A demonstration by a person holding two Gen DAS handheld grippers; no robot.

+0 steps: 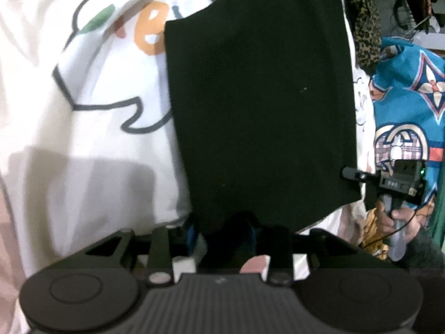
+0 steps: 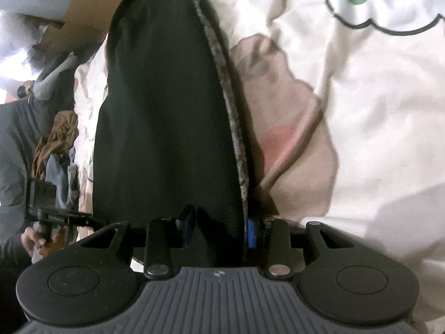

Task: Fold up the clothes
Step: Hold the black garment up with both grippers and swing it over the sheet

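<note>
Hanging between both tools, the black garment [image 1: 258,97] stretches out above a white bedcover [image 1: 91,150] printed with a cloud outline and coloured letters. The left gripper [image 1: 222,236] pinches the cloth's near edge, its jaws closed narrow on the dark fabric. The right gripper [image 2: 219,231] has its blue-padded fingers [image 2: 251,232] set a little apart with a thick fold of the same garment clamped between them; a speckled grey lining shows along the cloth's right edge there. In the left wrist view the other tool grips the garment's far corner, held by a hand [image 1: 395,220]. Beside the bed lie a teal patterned cloth [image 1: 411,97] and a leopard-print piece [image 1: 367,27]. A brown cardboard box [image 2: 80,8] stands beyond; its contents are hidden
</note>
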